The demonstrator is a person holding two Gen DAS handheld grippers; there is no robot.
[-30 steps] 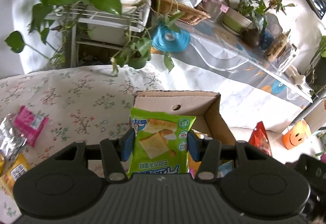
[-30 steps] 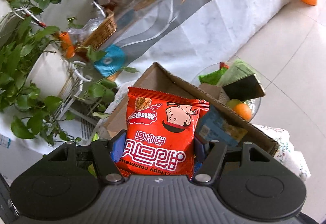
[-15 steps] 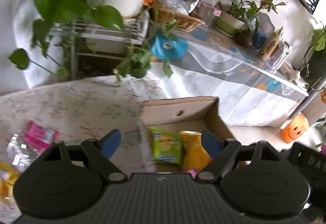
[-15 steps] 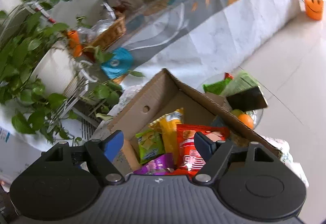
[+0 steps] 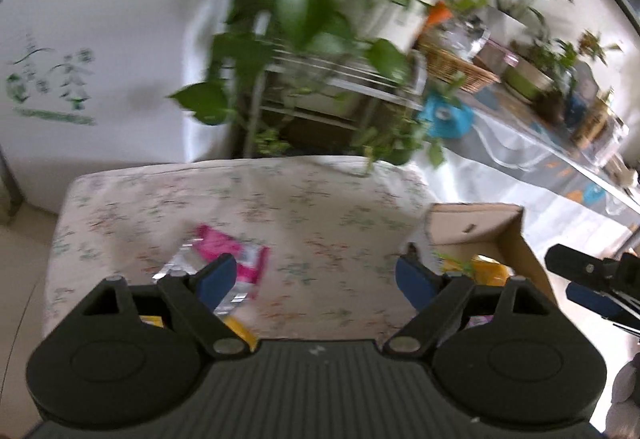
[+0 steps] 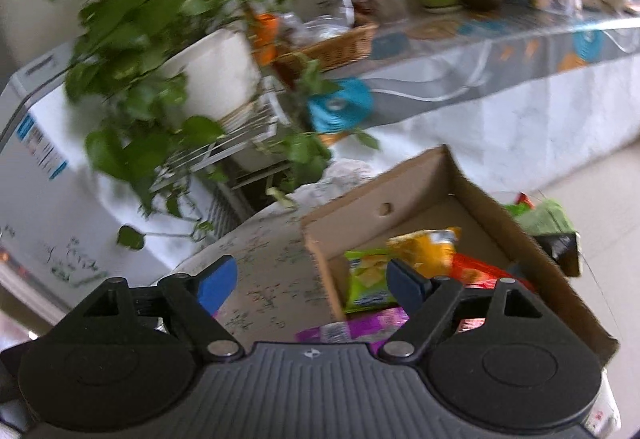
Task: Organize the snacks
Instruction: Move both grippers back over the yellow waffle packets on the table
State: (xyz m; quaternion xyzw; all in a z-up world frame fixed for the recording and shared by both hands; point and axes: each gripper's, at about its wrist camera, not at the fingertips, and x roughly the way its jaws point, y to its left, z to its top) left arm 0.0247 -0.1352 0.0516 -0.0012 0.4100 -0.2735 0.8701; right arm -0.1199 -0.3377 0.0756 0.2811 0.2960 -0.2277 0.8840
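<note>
Left wrist view: your left tool (image 5: 312, 275) is spread wide and holds nothing, over the floral-clothed counter (image 5: 280, 207). The whole frame is motion-blurred. At 11 o'clock of the tool a pink packet (image 5: 236, 259) lies on a crinkled clear wrapper (image 5: 180, 267); print on both is unreadable. A yellow packet (image 5: 240, 331) is mostly hidden behind the tool's body. At 2 o'clock the cardboard box (image 5: 472, 223) sits at the counter's right edge, its contents cut off by the blue pad; only a yellow bag (image 5: 488, 271) shows. Bare cloth lies between the packets and the box. Your right tool (image 5: 592, 279) pokes in at 3 o'clock, cut by the frame.

Right wrist view: your right tool (image 6: 312, 283) is also wide apart and empty, straddling the box's (image 6: 380, 191) near left wall. Inside you can make out a green bag (image 6: 366, 279), a yellow bag (image 6: 428, 251), a red bag (image 6: 484, 273) partly behind the right finger, and a purple packet (image 6: 352, 329) cut off by the tool body. Blurred potted plants (image 6: 160, 51) crowd the far edge at 11 o'clock.
</note>
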